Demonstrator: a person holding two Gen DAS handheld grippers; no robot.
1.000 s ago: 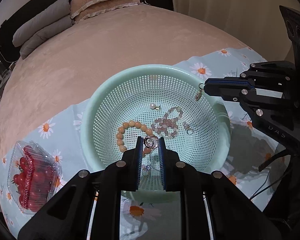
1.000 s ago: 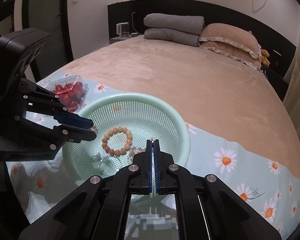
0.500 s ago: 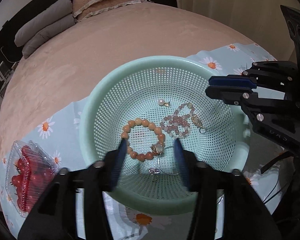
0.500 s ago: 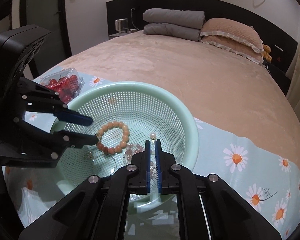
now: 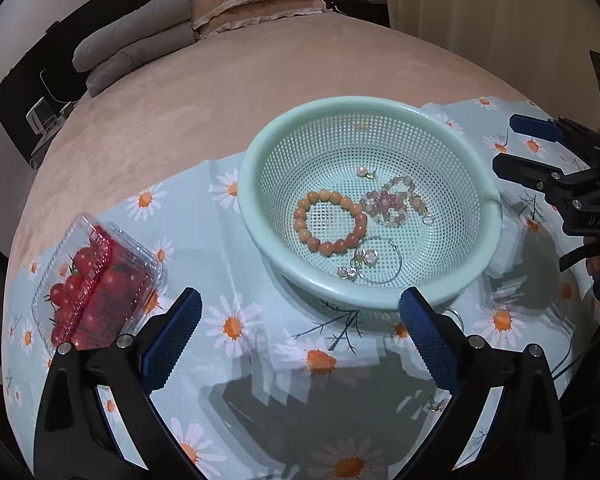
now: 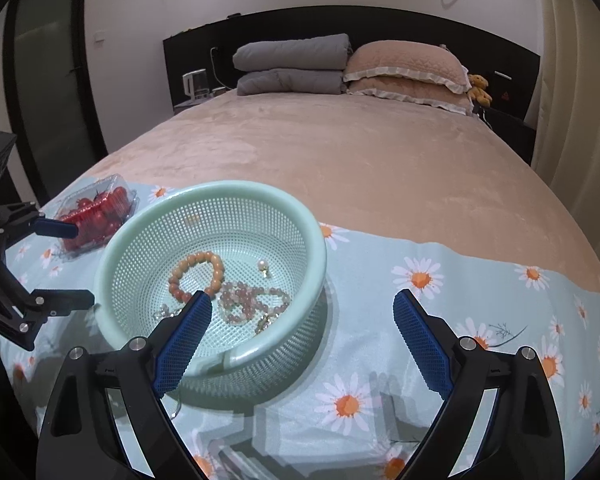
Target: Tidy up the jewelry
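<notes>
Both tools stand with jaws wide apart and nothing between them, having just been opening: left tool (image 5: pixel 300 320) over the daisy-print cloth (image 5: pixel 236 360) just short of the mint-green basket (image 5: pixel 380 104), right tool (image 6: pixel 302 320) at the basket's (image 6: pixel 220 190) near rim. The jewelry lies loose on the basket floor: orange bead bracelet (image 5: pixel 328 220), pink bead bracelet (image 5: pixel 388 204), pearl earring (image 5: pixel 364 171), thin hoop (image 5: pixel 384 264) beside small silver pieces (image 5: pixel 360 262). A clear box of cherry tomatoes (image 5: pixel 92 280) sits on the cloth, apart from the basket, all on the bed (image 6: pixel 340 152).
</notes>
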